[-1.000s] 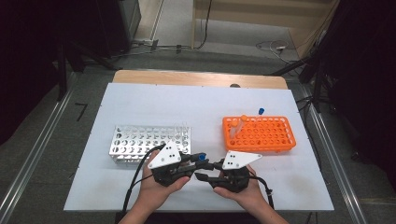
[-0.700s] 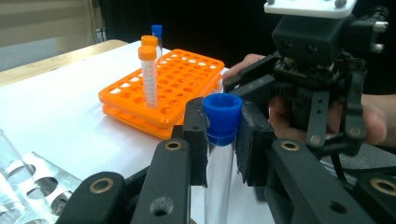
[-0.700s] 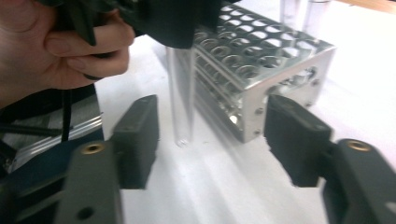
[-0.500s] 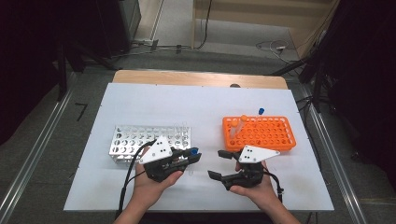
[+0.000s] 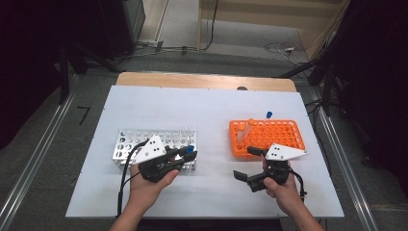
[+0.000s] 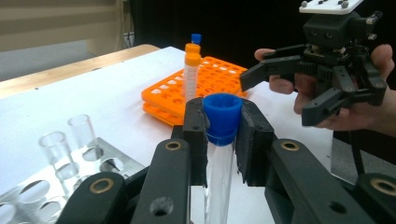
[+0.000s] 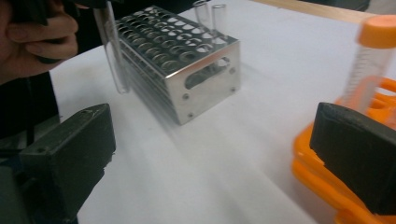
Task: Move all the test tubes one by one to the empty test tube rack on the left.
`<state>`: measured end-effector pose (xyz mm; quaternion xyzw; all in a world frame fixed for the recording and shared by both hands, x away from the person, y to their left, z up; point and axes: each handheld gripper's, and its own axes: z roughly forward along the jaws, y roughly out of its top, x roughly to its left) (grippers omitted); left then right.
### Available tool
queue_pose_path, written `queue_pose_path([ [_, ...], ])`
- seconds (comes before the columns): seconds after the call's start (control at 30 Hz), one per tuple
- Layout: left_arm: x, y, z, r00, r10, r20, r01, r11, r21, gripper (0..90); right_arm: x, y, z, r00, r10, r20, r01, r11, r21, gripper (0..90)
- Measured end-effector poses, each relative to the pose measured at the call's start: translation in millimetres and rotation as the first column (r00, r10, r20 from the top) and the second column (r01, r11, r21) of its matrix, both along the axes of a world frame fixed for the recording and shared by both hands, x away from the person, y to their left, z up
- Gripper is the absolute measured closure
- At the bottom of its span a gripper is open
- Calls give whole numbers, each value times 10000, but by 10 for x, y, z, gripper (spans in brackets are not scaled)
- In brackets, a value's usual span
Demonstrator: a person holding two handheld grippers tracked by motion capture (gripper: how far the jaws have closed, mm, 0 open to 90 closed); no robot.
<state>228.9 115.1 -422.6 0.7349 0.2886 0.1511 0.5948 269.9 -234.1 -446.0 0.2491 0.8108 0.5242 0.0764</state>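
My left gripper (image 5: 185,155) is shut on a clear tube with a blue cap (image 6: 223,116), held upright just in front of the metal rack (image 5: 144,144). In the right gripper view the tube's clear body (image 7: 112,51) hangs beside the rack's near corner. To the right, my right gripper (image 5: 246,163) stands in front of the orange rack (image 5: 269,137). Its jaws have just been opening and hold nothing. The left gripper view shows the right gripper (image 6: 299,88) open beyond the cap.
Two orange-capped tubes (image 5: 250,126) and a blue-capped one (image 5: 269,115) stand in the orange rack. Open glass tubes (image 5: 185,132) stand at the metal rack's far right corner. White table (image 5: 211,110) stretches between and behind the racks.
The two grippers were together at the table's front middle; they have drawn apart. The right gripper moved right with its jaws opened wide. The left moved slightly left, still holding the tube.
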Motion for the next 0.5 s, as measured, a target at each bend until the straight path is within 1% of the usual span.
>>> queue_pose_path([
  [0.1,10,40,13,9999,116,45,-116,9999,4,764,17,-95,4,9994,-340,101,340,9994,-36,0],
  [0.23,30,115,44,9991,408,97,-407,9992,-22,764,36,-212,3,9979,-626,173,627,9980,-83,0],
  [0.37,56,191,75,9979,636,149,-635,9980,-28,764,32,-318,-2,9963,-825,223,826,9966,-71,0],
  [0.5,98,257,105,9958,891,214,-889,9960,-66,764,9,-408,-33,9951,-972,191,975,9951,-172,0],
])
